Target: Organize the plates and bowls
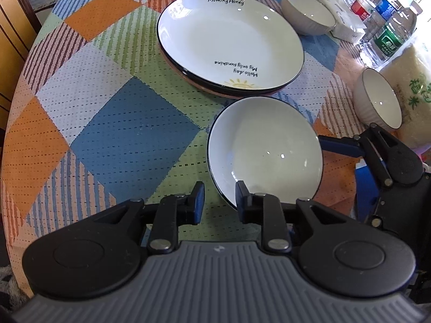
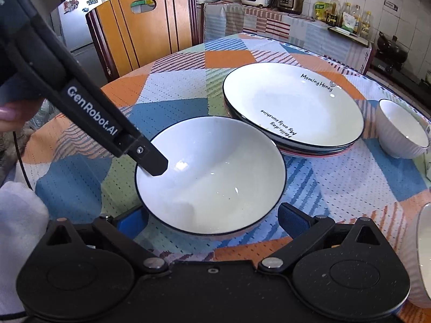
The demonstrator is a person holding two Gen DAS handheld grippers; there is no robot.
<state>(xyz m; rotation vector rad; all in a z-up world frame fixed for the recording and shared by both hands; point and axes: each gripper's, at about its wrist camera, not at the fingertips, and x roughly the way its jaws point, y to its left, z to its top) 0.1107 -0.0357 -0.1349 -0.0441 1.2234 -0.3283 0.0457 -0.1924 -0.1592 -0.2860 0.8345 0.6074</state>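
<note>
Right wrist: left claw (image 2: 157,165) hides bowl (image 2: 215,183) rim

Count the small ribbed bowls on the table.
2 in the left wrist view: one small ribbed bowl beyond the plate stack, another beside the rice bag. More may be hidden.

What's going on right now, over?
Left gripper open at big bowl rim. Right gripper open, straddling it. Plate stack behind. Nothing blocking.
</note>
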